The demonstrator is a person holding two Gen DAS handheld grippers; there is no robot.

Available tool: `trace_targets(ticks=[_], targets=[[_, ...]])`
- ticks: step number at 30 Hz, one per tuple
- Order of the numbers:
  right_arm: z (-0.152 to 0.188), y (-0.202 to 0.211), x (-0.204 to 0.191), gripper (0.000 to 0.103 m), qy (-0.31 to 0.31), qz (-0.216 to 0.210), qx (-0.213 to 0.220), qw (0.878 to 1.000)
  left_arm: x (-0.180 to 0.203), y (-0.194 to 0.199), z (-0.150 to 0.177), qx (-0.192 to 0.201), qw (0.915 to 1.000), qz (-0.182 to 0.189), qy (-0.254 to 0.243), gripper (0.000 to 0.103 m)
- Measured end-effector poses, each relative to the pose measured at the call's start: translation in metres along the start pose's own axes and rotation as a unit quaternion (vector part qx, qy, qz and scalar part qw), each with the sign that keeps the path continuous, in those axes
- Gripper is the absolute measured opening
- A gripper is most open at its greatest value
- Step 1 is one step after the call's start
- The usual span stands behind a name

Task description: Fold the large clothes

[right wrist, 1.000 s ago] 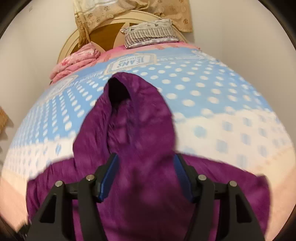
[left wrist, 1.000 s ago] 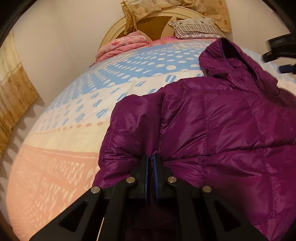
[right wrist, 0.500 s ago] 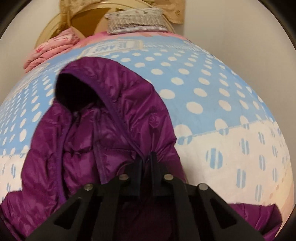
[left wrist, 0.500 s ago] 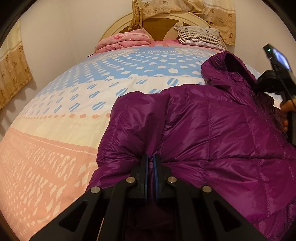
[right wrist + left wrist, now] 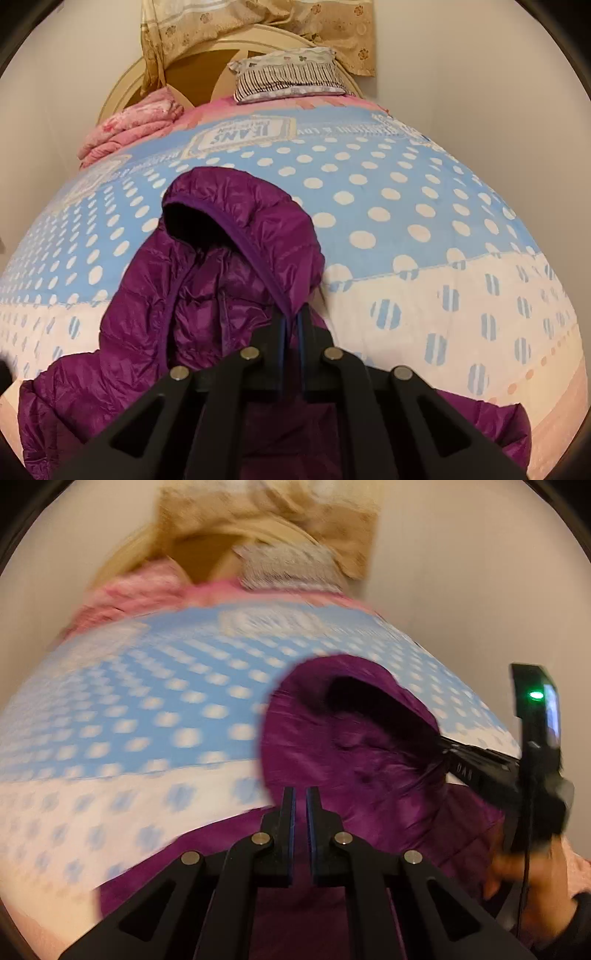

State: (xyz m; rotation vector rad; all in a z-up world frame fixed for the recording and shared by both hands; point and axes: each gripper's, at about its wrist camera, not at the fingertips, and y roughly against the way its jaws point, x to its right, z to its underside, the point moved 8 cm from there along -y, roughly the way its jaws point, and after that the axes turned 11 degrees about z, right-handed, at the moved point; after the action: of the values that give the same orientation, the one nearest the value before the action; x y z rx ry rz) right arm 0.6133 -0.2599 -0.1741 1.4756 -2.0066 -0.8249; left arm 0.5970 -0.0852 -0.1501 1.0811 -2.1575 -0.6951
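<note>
Far left: folded pink blanket (image 5: 129, 127) against the curved headboard (image 5: 122, 86), striped pillow (image 5: 290, 75) to its right, patterned curtain (image 5: 258, 26) above both. Bedspread (image 5: 388, 192), blue with white dots at the far end, cream with striped dots nearer, peach at the near right edge; broad open stretches left and right of the garment, bare wall along both sides.

Centre: purple hooded puffer jacket (image 5: 207, 288) lying on the bedspread, hood (image 5: 236, 206) pointing toward the far end, hood opening dark and facing left, near hem spread wide toward both near corners.

Left gripper (image 5: 300, 801), blurred view: jaws nearly together with only a narrow slit between the blue pads, poised over the jacket's (image 5: 351, 760) left shoulder area; whether any fabric is pinched, impossible to tell.

Right gripper (image 5: 291, 325): jaws just closed, clamped on the right edge of the hood at its trimmed rim, a fold of fabric caught between the pads.

Far right, left wrist view: hand (image 5: 524, 878) on the right gripper's (image 5: 448, 751) handle, near the right bed edge.
</note>
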Motion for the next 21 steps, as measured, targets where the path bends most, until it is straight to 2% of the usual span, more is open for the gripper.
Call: trace_targets(ticks=[1,5,7,9,11,13,14,16,21], targets=[[0.0,0.002,-0.002,0.008,-0.001,-0.005,0.002,1.0,0.003,-0.019,-0.002,-0.017,0.9997,0.018,0.007,0.005],[-0.001,0.006,-0.004,0.008,-0.007,-0.015,0.01,1.0,0.011,-0.075,-0.008,-0.061,0.9965,0.046,0.034,0.005],[-0.001,0.003,-0.004,0.008,-0.012,-0.021,0.007,1.0,0.021,-0.091,-0.018,-0.059,0.9958,0.062,0.033,0.005],[0.001,0.001,-0.002,0.008,-0.016,-0.024,0.008,1.0,0.027,-0.101,-0.03,-0.051,0.9969,0.055,0.024,0.005],[0.002,-0.002,-0.003,0.008,-0.013,-0.024,0.008,1.0,0.021,-0.124,-0.035,-0.077,0.9964,0.02,0.028,0.005],[0.004,-0.003,-0.003,0.008,-0.008,-0.02,0.009,1.0,0.001,-0.145,-0.027,-0.115,0.9909,-0.022,0.067,0.005],[0.004,-0.003,-0.003,0.008,-0.007,-0.02,0.01,1.0,-0.008,-0.152,-0.022,-0.122,0.9883,-0.034,0.084,0.005],[0.005,-0.003,-0.003,0.008,-0.002,-0.017,0.012,1.0,-0.015,-0.15,-0.023,-0.094,0.9893,-0.035,0.106,0.005],[0.01,-0.009,0.004,0.008,0.028,0.037,0.021,0.999,-0.034,-0.131,-0.025,-0.063,0.9854,-0.114,0.11,0.0]])
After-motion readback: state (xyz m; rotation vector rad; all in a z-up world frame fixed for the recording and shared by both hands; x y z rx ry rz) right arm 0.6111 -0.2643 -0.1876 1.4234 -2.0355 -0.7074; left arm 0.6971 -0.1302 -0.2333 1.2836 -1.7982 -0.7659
